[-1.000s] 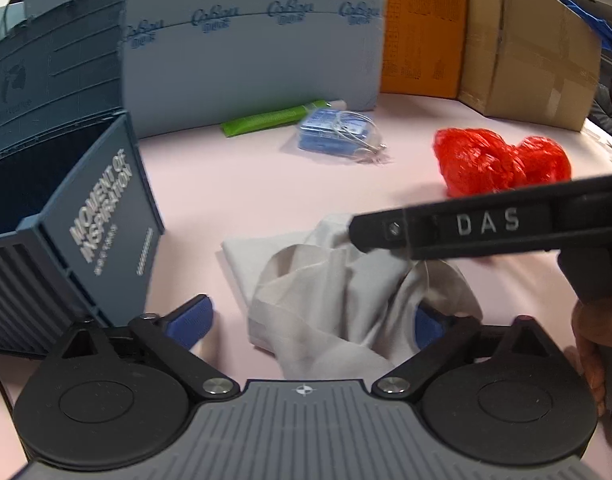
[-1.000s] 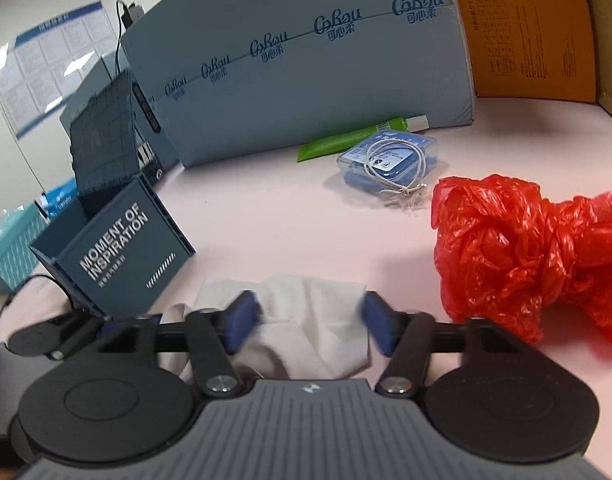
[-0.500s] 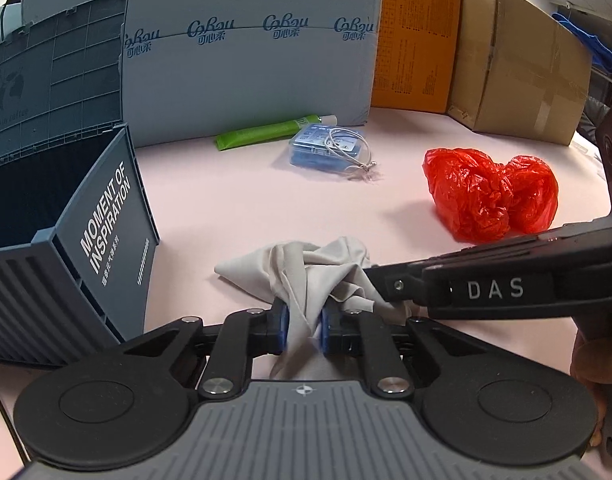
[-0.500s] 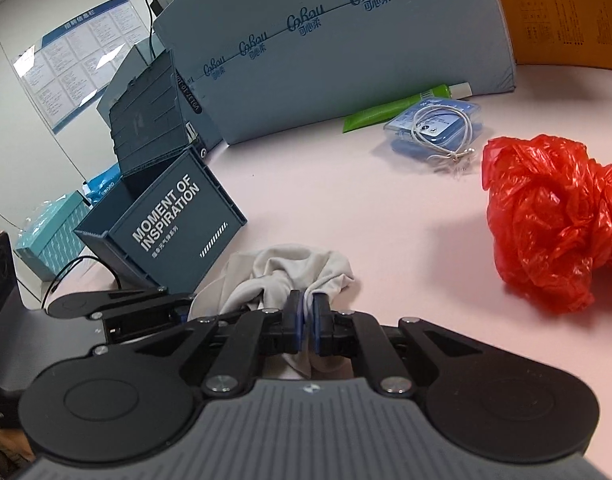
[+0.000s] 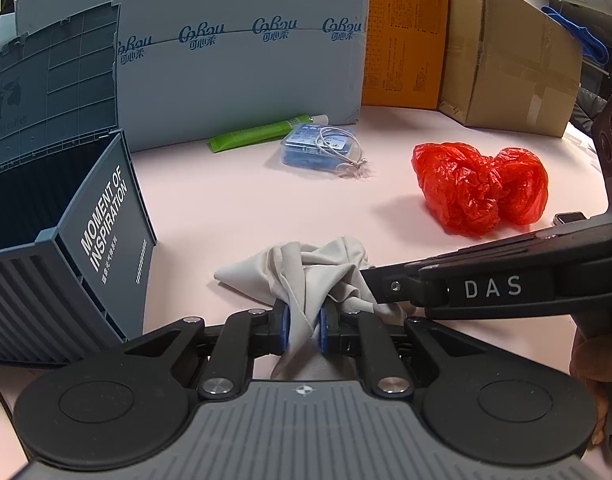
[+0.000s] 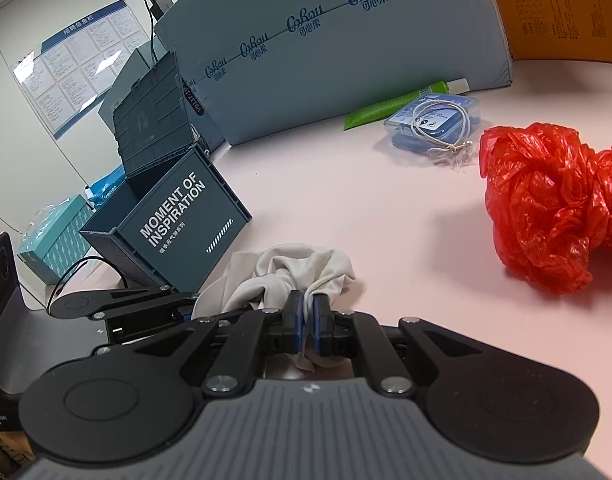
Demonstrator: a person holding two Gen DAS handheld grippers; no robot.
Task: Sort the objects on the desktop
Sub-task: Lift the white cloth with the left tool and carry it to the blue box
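Note:
A crumpled grey cloth lies on the pink table, also in the right wrist view. My left gripper is shut on its near fold. My right gripper is shut on another fold of the same cloth; its black arm marked DAS crosses the left wrist view from the right. An open dark blue storage box with its lid up stands just left of the cloth, also in the right wrist view.
A red plastic bag lies to the right. A blue case with a coiled cord and a green tube lie farther back. A grey-blue board, an orange panel and a cardboard box wall the back.
Both grippers closed from open onto the cloth, bunching it up from its flatter spread. The views have pulled back a little since.

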